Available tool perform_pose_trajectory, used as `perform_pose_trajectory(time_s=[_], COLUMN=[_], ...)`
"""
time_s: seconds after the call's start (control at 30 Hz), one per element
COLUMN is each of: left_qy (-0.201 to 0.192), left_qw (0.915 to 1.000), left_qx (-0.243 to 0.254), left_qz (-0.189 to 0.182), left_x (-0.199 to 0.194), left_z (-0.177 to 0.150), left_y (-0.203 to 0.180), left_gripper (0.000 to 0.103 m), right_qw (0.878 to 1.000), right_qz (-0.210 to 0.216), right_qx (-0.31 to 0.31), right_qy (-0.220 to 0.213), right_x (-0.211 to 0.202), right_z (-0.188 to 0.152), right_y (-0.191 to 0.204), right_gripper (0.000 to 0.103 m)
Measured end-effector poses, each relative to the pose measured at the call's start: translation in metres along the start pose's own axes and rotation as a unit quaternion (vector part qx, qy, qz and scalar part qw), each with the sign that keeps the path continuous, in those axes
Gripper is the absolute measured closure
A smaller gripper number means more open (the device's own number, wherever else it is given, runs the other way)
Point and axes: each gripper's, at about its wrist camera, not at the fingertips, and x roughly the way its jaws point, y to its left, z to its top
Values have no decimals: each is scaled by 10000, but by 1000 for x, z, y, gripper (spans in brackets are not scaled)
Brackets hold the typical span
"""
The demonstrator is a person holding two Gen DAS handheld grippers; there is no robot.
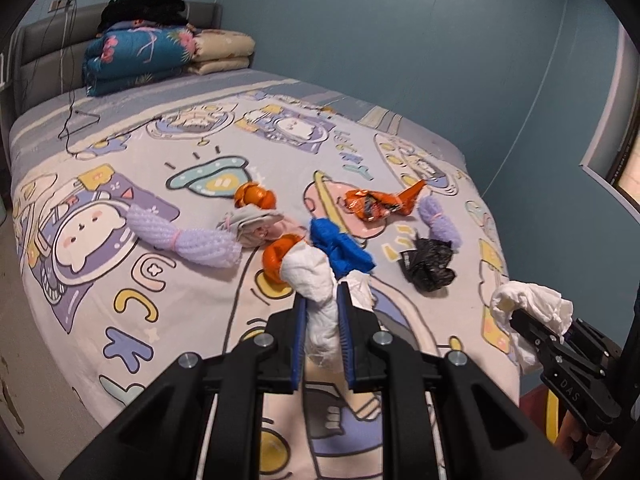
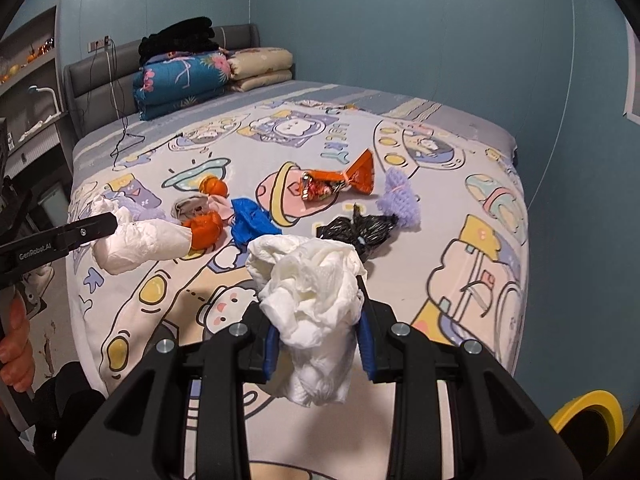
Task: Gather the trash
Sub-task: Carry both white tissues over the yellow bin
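A: Jaws, left gripper: pinched tight on a rolled white tissue, blue pads flat against both sides, roll sticking out past the tips. Raised above the bed.

B: Confirmed from the right wrist view. Right gripper: jaws partway apart, clamped on a bigger crumpled tissue wad, loose end hanging below. Also clear of the sheet.

A: Containers?

B: Only a yellow-rimmed bin, low right corner beside the bed. Inside dark; contents not readable.

A: Noted. Trash left on the cartoon sheet: orange peel just behind the held roll, second peel farther up; blue glove-like bundle beside it; crumpled cloth between the peels.

B: Orange snack wrapper mid-bed, black plastic bag nearer, touching a purple foam net.

A: Second purple foam net well left, tied at the middle.

B: Headboard end: folded quilts, black garment on top, cable trailing onto the sheet.
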Motion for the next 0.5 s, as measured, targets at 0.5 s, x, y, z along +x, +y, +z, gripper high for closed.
perform_pose_trajectory(time_s=[0.5], left_qy=[-276], left_qw=[9983], left_qx=[473], left_qz=[-177], left_x=[-39], left_z=[6], left_y=[-52], left_gripper=[89], right_qw=[9984], right_qz=[-207], right_qx=[174], right_qy=[-501], right_x=[-59], right_z=[4], right_y=[-32], right_gripper=[73])
